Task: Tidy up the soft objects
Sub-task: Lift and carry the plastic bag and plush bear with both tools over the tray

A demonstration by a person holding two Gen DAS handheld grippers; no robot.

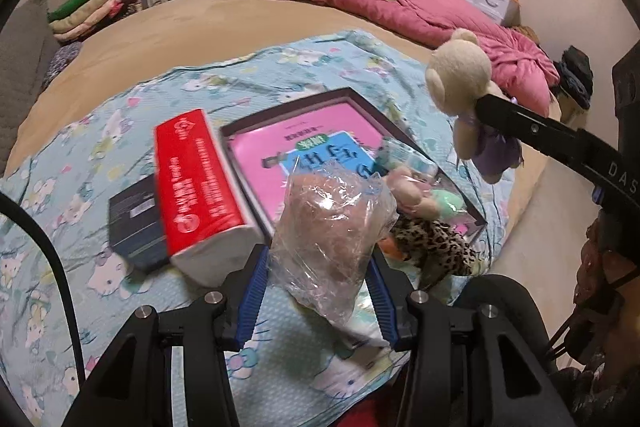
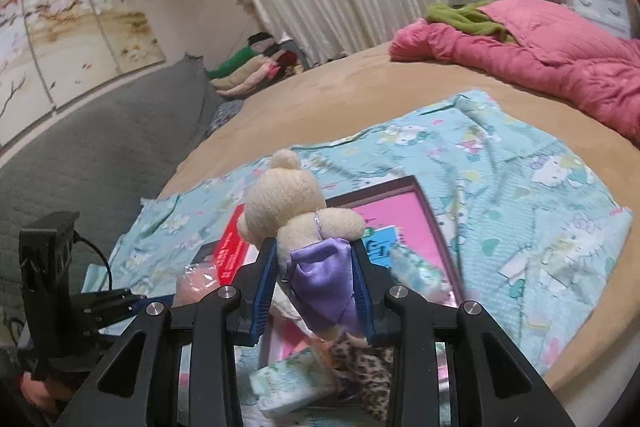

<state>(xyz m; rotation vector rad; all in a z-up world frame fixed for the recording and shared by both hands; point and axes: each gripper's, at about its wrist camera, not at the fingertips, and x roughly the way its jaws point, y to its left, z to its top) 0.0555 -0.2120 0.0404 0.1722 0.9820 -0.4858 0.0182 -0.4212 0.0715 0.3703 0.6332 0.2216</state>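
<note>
Left gripper (image 1: 318, 291): jaws partly closed on a clear plastic bag (image 1: 332, 227) with brownish soft filling, lower centre of the left wrist view. Film is crinkled and glossy; judged light, compressible, slippery. The hold sits low on the bag, so the upper part flops free. A grip through the stuffed middle should slip less than one on loose film.

Right gripper (image 2: 314, 291): jaws closed on a cream teddy bear (image 2: 288, 195) at its purple satin dress (image 2: 320, 275), centre of the right wrist view; the head stands above the fingertips. In the left wrist view the bear (image 1: 460, 75) hangs at upper right, clear of the bed. Plush is light and squashy; satin is slick, so a body grip is judged safer than loose cloth.

Below: shallow box (image 1: 240, 131) with pink lining on the patterned blanket (image 1: 60, 195), holding small plush toys (image 1: 424, 199) at its right end. Red tissue pack (image 1: 196, 183) beside it.
</note>
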